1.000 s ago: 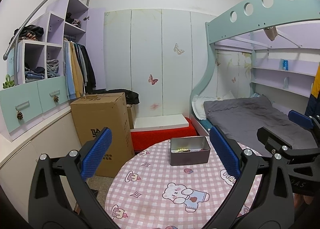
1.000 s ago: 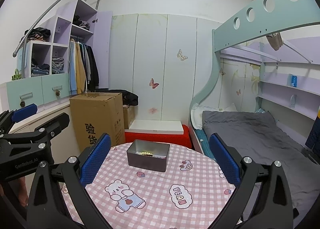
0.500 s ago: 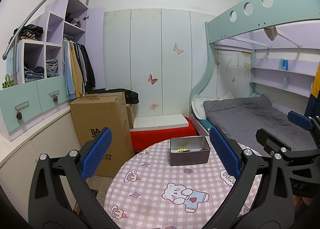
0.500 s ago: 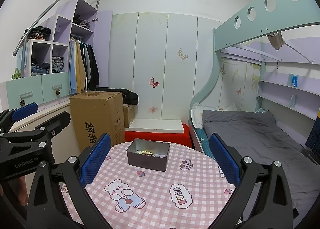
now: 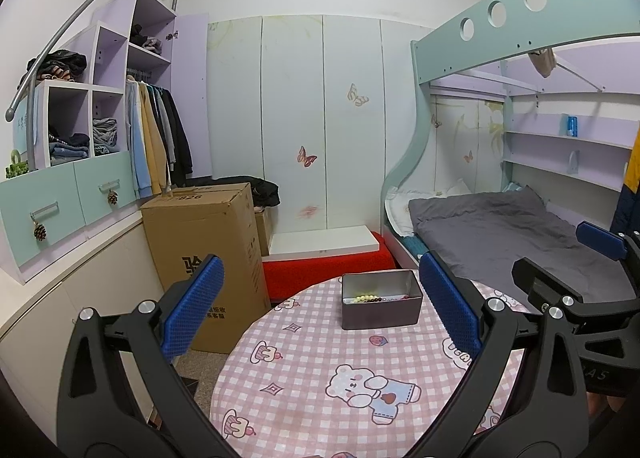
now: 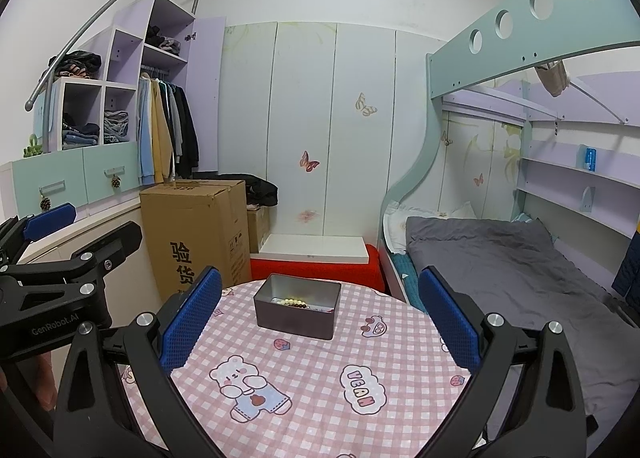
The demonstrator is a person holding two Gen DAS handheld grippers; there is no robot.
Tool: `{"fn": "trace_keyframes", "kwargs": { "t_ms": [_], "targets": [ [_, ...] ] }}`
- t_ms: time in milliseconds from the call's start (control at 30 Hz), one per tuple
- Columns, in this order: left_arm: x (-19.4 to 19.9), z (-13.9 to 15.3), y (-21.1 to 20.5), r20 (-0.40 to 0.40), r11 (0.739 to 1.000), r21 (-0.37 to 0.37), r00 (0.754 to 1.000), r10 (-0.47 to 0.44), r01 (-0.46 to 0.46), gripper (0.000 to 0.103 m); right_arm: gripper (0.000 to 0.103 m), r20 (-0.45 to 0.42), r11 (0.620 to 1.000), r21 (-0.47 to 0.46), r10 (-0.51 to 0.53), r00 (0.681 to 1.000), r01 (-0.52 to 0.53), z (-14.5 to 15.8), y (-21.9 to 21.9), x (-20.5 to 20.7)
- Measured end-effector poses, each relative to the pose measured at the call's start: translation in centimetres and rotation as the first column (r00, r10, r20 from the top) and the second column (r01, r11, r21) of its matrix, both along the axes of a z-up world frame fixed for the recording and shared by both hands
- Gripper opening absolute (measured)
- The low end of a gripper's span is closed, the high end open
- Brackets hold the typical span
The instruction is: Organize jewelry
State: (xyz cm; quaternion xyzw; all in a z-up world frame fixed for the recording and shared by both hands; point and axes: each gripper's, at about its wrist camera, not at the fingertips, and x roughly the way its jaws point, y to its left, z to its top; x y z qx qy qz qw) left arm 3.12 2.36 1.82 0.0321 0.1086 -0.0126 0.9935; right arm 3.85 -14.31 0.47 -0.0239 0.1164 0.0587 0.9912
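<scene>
Left claw (image 5: pixel 320 318): spread wide, nothing held, up over the worktop's near side.
Right claw (image 6: pixel 320 318): wide apart too, nothing between its pads.
Tin (image 5: pixel 381 299): far side of the checked worktop (image 5: pixel 320 390).
Beads (image 6: pixel 292 302): inside the tin.

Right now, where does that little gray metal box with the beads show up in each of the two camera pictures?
Left wrist view: the gray box sits at the table's far edge, right of center, close to the right finger.
Right wrist view: the gray box sits at the far edge, slightly left of center.
Shared landmark: the cardboard box stands behind the table, left of the gray box, in both.
</scene>
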Motion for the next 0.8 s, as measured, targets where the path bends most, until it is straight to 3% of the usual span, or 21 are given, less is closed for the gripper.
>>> {"fn": "trace_keyframes", "kwargs": {
  "t_ms": [800],
  "targets": [
    [0.03, -0.7, -0.06, -0.013, 1.0, 0.006, 1.0, 0.002, -0.002, 0.096, 0.095, -0.014, 1.0, 0.0, 0.0, 1.0, 0.0, -0.3, -0.24, 0.09]
  ]
}}
